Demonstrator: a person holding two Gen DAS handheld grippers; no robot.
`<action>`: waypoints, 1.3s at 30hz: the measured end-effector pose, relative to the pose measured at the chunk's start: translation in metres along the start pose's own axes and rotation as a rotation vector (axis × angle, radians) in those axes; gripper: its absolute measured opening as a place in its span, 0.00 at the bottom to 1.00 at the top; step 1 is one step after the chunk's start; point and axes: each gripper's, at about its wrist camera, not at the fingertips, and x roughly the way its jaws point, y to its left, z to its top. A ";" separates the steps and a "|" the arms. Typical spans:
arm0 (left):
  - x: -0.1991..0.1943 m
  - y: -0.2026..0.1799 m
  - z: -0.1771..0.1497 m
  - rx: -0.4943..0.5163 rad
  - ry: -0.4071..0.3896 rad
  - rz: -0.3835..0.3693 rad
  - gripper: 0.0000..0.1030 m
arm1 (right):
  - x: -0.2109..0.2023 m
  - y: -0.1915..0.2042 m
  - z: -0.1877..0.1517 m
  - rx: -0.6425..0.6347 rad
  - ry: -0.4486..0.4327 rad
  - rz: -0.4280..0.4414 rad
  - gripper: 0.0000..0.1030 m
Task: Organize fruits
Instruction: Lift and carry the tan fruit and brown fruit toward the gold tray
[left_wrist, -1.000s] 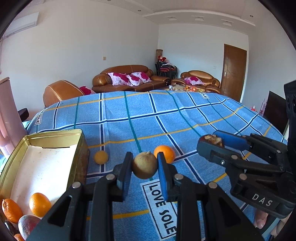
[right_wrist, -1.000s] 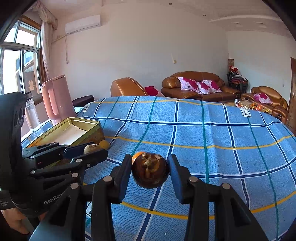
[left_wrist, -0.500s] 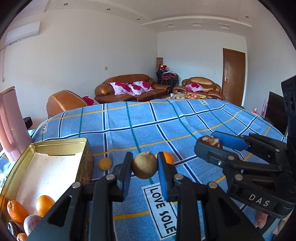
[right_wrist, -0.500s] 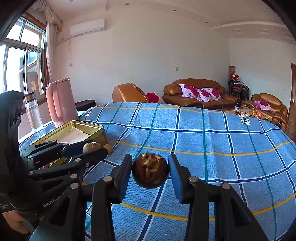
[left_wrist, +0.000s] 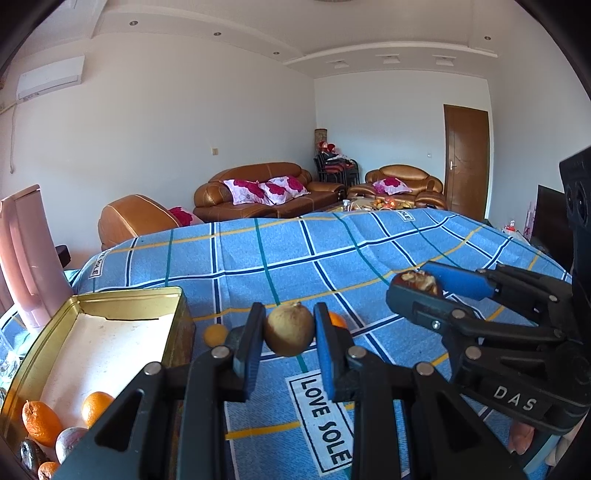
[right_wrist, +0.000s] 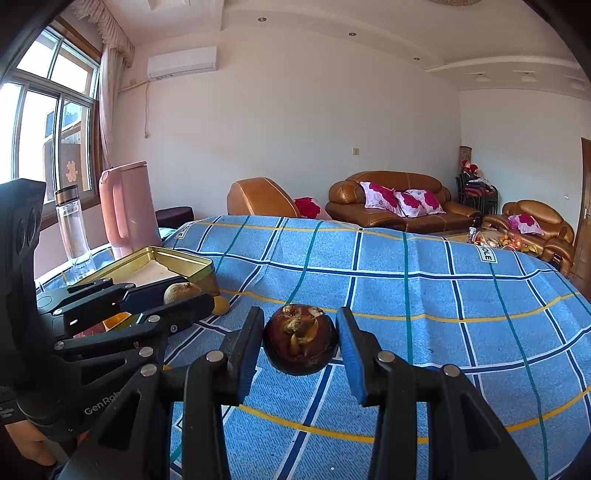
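At nine o'clock a gold tin (left_wrist: 177, 325) holds oranges (left_wrist: 96, 408). The left gripper (left_wrist: 290, 334) clamps a tan fruit (left_wrist: 289, 329), hiding an orange (left_wrist: 338, 319) behind. At three o'clock, the right gripper (right_wrist: 301, 343) clasps a dark fruit (right_wrist: 300, 344) above the blue cloth (right_wrist: 424, 295).

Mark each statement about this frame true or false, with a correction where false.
1. The left gripper is shut on a tan round fruit. True.
2. The right gripper is empty. False: its jaws clamp a dark brown fruit with a dried calyx on top.
3. The gold tin already holds oranges. True, at its near end.
4. No fruit is left on the blue checked cloth. False: a small yellow-orange fruit lies beside the tin, and another orange one shows behind the left gripper's jaw.
5. The tin's lid is shut. False: the tin is open, with a pale lining showing.
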 end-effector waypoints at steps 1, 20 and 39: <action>-0.001 0.000 0.000 0.000 -0.005 0.001 0.27 | 0.000 0.000 0.001 -0.002 -0.004 0.000 0.41; -0.014 -0.003 0.000 0.014 -0.057 0.023 0.27 | -0.014 0.007 0.000 -0.027 -0.067 -0.001 0.41; -0.026 -0.001 -0.004 0.021 -0.059 0.005 0.27 | -0.022 0.015 -0.001 -0.049 -0.075 0.004 0.41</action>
